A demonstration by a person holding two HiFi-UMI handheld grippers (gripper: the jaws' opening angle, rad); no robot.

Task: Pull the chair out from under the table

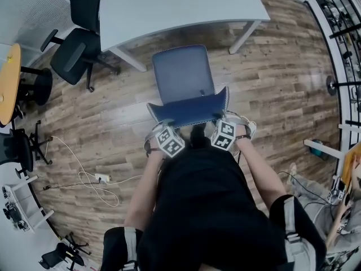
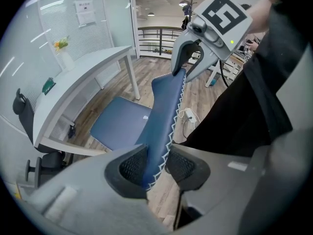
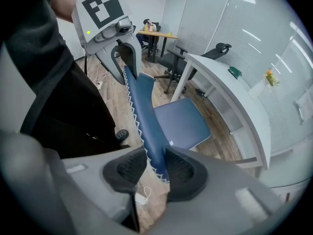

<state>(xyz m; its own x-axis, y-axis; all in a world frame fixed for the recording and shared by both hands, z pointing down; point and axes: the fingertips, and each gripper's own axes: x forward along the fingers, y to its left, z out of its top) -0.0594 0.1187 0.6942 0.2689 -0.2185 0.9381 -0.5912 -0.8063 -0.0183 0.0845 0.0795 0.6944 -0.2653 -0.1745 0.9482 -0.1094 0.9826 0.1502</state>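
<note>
A blue office chair (image 1: 183,75) stands on the wood floor, its seat just in front of the white table (image 1: 169,4). Its backrest top (image 1: 189,113) is nearest to me. My left gripper (image 1: 163,130) is shut on the backrest's left end, and my right gripper (image 1: 225,123) is shut on its right end. In the left gripper view the stitched backrest edge (image 2: 166,111) runs between the mesh pads of the left gripper (image 2: 157,166), with the right gripper (image 2: 188,65) clamped further along. The right gripper view shows the right gripper (image 3: 156,168) pinching the backrest (image 3: 144,111).
Black office chairs (image 1: 76,49) stand by the table's left end. A power strip with white cable (image 1: 101,179) lies on the floor to my left. A round wooden table (image 1: 8,83) is at the far left, and shelving (image 1: 344,33) lines the right wall.
</note>
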